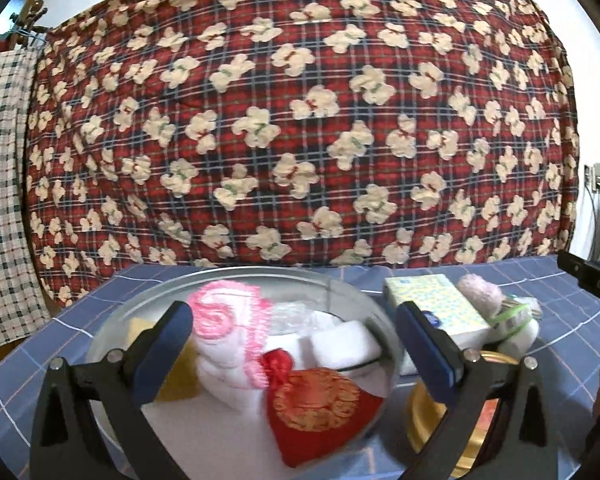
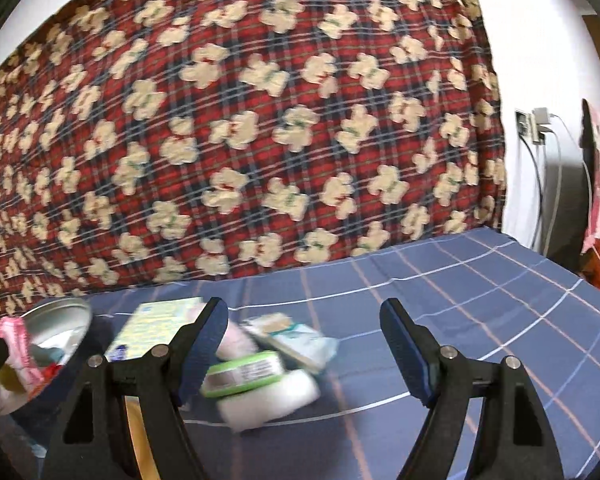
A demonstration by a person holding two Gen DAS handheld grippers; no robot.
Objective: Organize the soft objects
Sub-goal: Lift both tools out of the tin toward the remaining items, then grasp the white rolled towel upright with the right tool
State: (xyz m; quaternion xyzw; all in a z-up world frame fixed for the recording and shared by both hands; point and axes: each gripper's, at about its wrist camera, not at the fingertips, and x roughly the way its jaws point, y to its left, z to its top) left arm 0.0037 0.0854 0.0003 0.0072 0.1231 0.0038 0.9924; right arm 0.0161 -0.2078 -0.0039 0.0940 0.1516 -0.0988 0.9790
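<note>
Several soft things already sit in my round metal bowl (image 1: 148,300) at left: a pink-and-white rolled towel (image 1: 224,320), a red embroidered pouch (image 1: 320,404). My left gripper (image 1: 296,344) is wide, empty. Further right, a yellow-patterned tissue box (image 2: 156,328) and a green-banded white roll (image 2: 260,384) wait on the blue checked cloth (image 2: 480,288); my right gripper (image 2: 304,344) gapes, empty.

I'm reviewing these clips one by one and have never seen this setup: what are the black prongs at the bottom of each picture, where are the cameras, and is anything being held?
No robot here: a person carries a two-finger claw in each hand, with a fisheye camera on each looking along its fingers. One picture is from the left claw, the other from the right claw. Both stand open and hold nothing.

On the blue checked cloth sits a metal bowl holding a pink-and-white towel, a red drawstring pouch and white blocks. Beside it lie a tissue pack and a white roll with a green label. A teddy-bear blanket hangs behind.
</note>
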